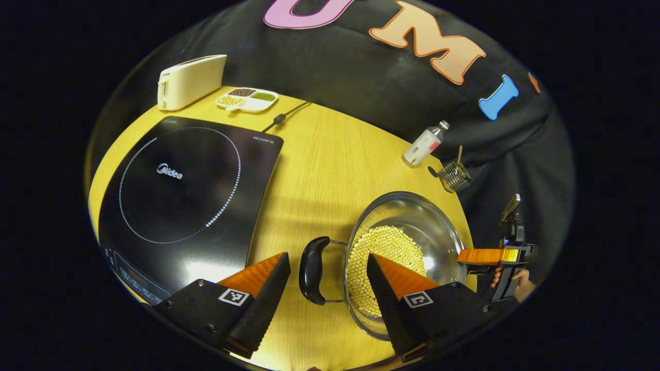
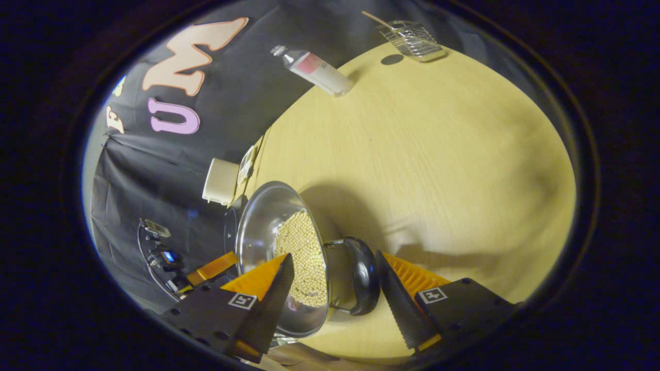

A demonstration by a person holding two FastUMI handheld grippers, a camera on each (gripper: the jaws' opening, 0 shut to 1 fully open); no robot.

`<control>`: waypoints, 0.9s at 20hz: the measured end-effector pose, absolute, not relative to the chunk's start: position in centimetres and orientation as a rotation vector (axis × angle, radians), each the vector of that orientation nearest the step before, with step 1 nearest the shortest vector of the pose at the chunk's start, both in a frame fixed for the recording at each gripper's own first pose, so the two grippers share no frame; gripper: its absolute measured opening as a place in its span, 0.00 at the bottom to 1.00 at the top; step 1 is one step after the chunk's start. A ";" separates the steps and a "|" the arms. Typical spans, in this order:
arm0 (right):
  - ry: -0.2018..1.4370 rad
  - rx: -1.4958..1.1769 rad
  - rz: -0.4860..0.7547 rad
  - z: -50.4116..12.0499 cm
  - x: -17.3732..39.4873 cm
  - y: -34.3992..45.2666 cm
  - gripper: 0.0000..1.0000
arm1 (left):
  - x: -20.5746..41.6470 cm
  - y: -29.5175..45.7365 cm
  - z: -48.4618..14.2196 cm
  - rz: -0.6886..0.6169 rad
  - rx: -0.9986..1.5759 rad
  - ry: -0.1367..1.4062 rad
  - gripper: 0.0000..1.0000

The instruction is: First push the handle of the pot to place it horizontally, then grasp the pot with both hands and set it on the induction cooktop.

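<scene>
The left gripper (image 1: 327,278) is spread wide, one of the pot's (image 1: 407,242) black handles (image 1: 313,269) between its fingers without contact; the right gripper (image 2: 332,281) likewise gapes around the opposite handle (image 2: 361,281). The bean-filled pot sits on the table (image 1: 319,170) near its right edge, beside the induction cooktop (image 1: 185,190), with a toaster (image 1: 191,81) and divided dish (image 1: 247,98) at the far left corner

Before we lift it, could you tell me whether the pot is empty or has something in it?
Not empty: the pot holds a layer of small pale round beans covering part of its bottom, with bare metal showing beside them.
</scene>
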State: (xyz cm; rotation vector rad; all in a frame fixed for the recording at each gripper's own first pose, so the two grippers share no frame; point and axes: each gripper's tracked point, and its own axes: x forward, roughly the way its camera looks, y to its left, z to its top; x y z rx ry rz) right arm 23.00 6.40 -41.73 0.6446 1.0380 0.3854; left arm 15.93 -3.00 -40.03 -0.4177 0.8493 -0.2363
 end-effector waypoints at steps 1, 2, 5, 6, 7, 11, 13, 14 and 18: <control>1.039 0.639 0.385 -42.1 23.2 6.5 0.80 | 16.0 -3.2 -40.5 -0.240 -0.429 0.857 0.93; 1.046 0.645 0.394 -42.4 23.3 6.8 0.72 | 16.1 -3.4 -41.0 -0.244 -0.436 0.869 0.92; 1.051 0.630 0.387 -43.1 23.6 7.0 0.72 | 16.4 -4.1 -42.4 -0.252 -0.436 0.907 0.80; 1.053 0.609 0.368 -43.7 23.6 6.4 0.82 | 16.3 -4.3 -42.8 -0.252 -0.429 0.919 0.83; 1.056 0.617 0.372 -43.9 23.9 6.3 0.63 | 16.3 -4.2 -43.1 -0.248 -0.413 0.931 0.77; 1.066 0.600 0.360 -44.2 23.7 6.3 0.52 | 16.7 -3.7 -44.1 -0.210 -0.370 0.960 0.59; 1.085 0.603 0.334 -44.4 23.8 6.1 0.52 | 16.6 -3.5 -44.2 -0.191 -0.377 0.977 0.57; 1.091 0.595 0.308 -44.4 23.7 5.9 0.53 | 16.4 -3.6 -44.3 -0.178 -0.391 0.995 0.57; 1.073 0.528 0.258 -44.2 23.7 5.2 0.53 | 15.8 -3.7 -43.9 -0.161 -0.375 1.001 0.55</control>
